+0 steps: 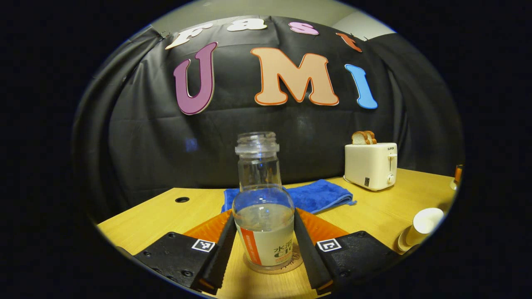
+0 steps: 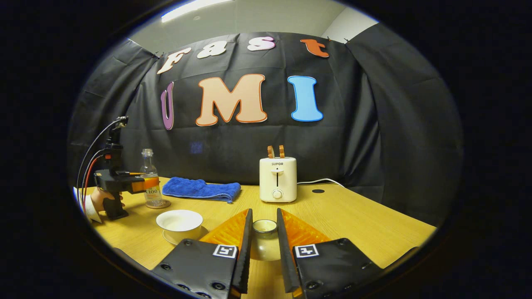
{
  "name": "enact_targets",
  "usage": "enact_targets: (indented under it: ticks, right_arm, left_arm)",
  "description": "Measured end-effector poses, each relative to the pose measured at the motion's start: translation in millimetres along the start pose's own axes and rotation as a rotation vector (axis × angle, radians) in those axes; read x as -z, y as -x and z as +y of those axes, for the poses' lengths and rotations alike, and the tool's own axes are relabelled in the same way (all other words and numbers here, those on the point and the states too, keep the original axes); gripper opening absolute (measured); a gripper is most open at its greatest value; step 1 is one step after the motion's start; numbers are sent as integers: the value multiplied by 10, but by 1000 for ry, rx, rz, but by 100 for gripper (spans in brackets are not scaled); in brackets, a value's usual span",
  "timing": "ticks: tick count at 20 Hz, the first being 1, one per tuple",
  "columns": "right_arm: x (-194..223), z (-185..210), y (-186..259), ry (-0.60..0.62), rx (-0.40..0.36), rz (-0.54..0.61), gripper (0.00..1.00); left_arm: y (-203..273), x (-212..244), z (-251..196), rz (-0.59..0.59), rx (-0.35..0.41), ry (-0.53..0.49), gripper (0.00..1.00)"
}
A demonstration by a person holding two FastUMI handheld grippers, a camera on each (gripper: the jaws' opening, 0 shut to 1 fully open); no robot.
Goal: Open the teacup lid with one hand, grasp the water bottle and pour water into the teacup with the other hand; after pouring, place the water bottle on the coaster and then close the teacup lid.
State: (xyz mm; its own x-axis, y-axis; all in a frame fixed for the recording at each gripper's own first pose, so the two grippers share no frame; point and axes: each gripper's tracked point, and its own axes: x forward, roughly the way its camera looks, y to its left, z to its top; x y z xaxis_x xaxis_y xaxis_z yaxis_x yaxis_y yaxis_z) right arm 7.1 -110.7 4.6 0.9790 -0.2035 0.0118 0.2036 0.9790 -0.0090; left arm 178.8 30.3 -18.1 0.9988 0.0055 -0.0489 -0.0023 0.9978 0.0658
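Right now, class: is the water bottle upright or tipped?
Upright. The water bottle stands on the coaster between the left tool's fingers, open mouth up, water level flat.

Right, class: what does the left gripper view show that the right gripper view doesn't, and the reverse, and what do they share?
Left gripper view's extra: a small orange object at the far right edge of the table, too small to identify. Right gripper view's extra: the teacup lid, a person's hand, a white cord behind the toaster. Shared: the water bottle, blue towel, toaster with bread, white teacup.
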Motion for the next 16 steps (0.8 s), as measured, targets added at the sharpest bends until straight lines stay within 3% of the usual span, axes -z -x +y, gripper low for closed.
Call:
enact_targets:
  ticks: [3, 5, 6, 8, 16]
  right_arm:
    - [4, 4, -2, 0, 1, 1, 36]
    - [3, 1, -11, 0, 0, 1, 36]
    - [1, 2, -7, 0, -2, 2, 36]
    - [0, 12, 0, 0, -5, 1, 36]
    - [-4, 165, 4, -3, -81, 3, 36]
  left_arm:
    - [9, -12, 2, 4, -3, -2, 76]
    - [15, -21, 9, -6, -3, 7, 84]
    - [50, -24, 6, -9, -2, 10, 93]
    - [108, -38, 20, -17, -6, 8, 97]
    - [621, -37, 186, -31, -69, 11, 96]
